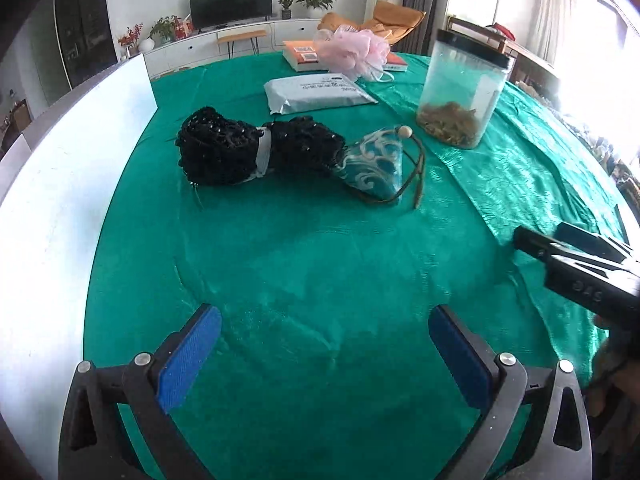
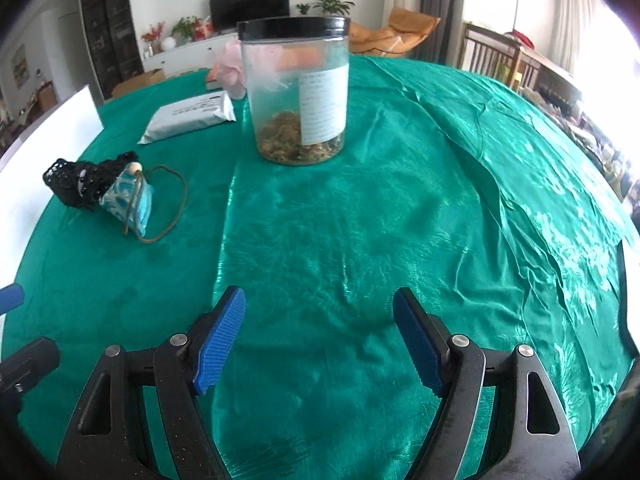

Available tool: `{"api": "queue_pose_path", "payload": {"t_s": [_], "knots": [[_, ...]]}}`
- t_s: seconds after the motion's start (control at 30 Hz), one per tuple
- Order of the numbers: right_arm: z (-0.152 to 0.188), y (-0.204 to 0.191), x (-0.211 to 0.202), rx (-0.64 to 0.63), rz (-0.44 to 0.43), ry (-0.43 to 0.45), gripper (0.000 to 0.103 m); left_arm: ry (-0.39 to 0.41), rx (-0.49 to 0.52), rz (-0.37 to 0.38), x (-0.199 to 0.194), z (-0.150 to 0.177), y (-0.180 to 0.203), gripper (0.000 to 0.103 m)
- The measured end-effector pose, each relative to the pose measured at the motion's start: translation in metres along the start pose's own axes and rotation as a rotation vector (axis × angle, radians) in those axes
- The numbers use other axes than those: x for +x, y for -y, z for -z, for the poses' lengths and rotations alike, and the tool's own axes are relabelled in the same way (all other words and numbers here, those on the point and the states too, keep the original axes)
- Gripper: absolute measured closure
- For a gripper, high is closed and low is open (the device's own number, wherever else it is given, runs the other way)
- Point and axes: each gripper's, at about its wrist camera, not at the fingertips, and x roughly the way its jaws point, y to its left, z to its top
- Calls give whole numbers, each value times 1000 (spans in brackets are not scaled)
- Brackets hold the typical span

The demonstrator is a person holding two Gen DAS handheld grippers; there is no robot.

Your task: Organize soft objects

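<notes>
Both grippers sit nearest the cameras: we see the left gripper with jaws spread wide and the right gripper with jaws well apart, each empty over the green cloth and touching nothing.

Handling, as we judge it:
- Black net: soft, light, open mesh. It should collapse under the pads and may snag, so we would take it at the pale band around its middle.
- Pouch: small, soft, light. We would grip across its body, not by the brown cord (a loose loop that would let it swing).
- Pink puff: very light and springy; pinch deep into the ruffles.

Appearance and place:
- Net: a dark beaded bundle lying mid-table, left of centre, its right end touching the pouch.
- Pouch: teal with pale wave patterning, a wooden bead at its neck.
- Puff: at the far edge, resting on the books.

A grey parcel lies between puff and net. A clear jar with a black lid stands upright to the right, well apart from the net.
</notes>
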Motion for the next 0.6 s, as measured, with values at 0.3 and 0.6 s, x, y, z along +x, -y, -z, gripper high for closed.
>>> {"api": "queue_pose_path", "payload": {"t_s": [0.3,0.6], "knots": [[-2,-2,6,-14,-15,1,16,24,7,-39,16,-10,-8,0],[0,-4,7,-25,-16,-3,14,24,7,-40,18,-10,-8,0]]}}
